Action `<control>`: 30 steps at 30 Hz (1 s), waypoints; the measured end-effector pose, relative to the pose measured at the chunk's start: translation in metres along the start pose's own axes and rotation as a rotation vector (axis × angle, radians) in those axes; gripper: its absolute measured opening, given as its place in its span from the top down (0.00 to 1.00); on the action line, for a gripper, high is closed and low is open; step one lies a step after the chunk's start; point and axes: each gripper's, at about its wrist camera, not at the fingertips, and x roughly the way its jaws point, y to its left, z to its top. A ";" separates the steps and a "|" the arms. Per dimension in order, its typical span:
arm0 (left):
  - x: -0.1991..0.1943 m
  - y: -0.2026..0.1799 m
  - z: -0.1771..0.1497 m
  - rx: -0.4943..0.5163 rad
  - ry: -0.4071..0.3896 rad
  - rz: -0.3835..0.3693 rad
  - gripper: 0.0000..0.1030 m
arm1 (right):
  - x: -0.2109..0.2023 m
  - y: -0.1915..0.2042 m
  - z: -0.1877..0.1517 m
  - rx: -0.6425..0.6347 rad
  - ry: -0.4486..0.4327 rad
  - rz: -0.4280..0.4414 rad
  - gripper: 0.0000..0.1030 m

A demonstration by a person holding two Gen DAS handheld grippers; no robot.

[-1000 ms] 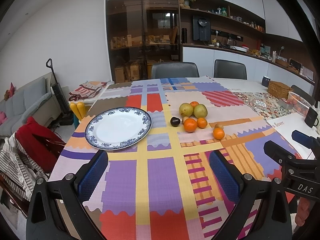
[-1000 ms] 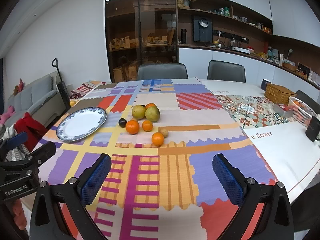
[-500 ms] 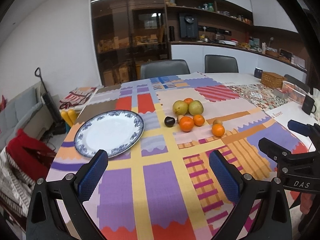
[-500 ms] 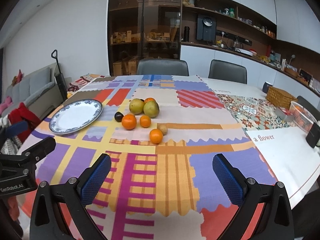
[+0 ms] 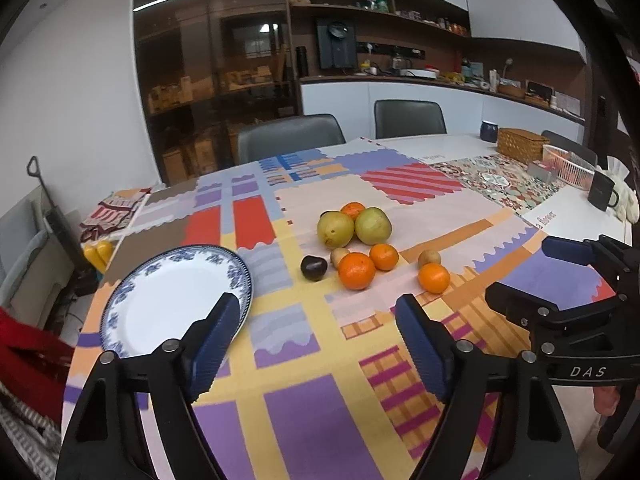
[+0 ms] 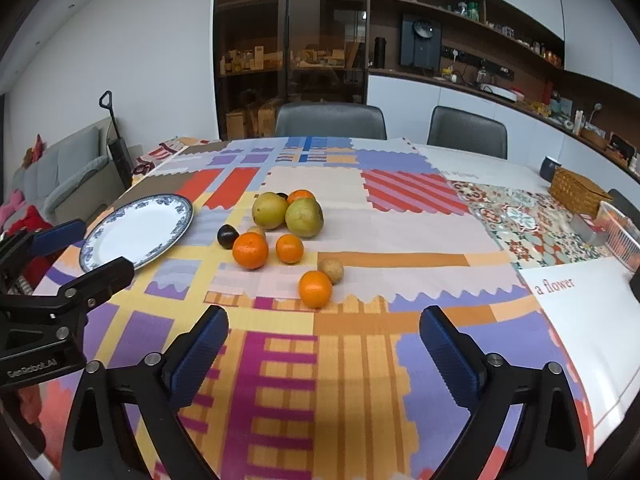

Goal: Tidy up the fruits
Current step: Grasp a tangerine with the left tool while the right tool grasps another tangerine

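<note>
Since the earlier pictures, both units have advanced toward the fruit pile (image 5: pixel 360 246), which now appears larger and nearer. The left hand-held gripper (image 5: pixel 318 338) is closing, its jaws visibly narrower with nothing between them. The right hand-held gripper (image 6: pixel 324 346) is closing slightly, also empty.

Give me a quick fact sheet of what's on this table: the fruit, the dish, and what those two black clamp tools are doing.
Surface: table under a colourful patchwork cloth
Dish: blue-rimmed white plate, nothing on it, left of the fruit
Fruit: oranges, two pears, a dark plum, small brown fruits, all loose on the cloth
Nearest fruit: one orange beside a brown fruit
Left gripper: jaws closing, nothing between them, short of the fruit
Right gripper: jaws closing, nothing between them
Fruit on plate: none yet
</note>
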 end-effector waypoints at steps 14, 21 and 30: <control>0.070 -0.006 0.021 0.058 0.079 -0.116 0.38 | 0.060 -0.011 0.011 0.034 0.134 0.068 0.30; 0.103 -0.012 0.029 0.080 0.133 -0.150 0.40 | 0.084 -0.016 0.013 0.062 0.179 0.102 0.41; 0.131 -0.021 0.028 0.099 0.198 -0.169 0.45 | 0.107 -0.019 0.010 0.076 0.227 0.157 0.51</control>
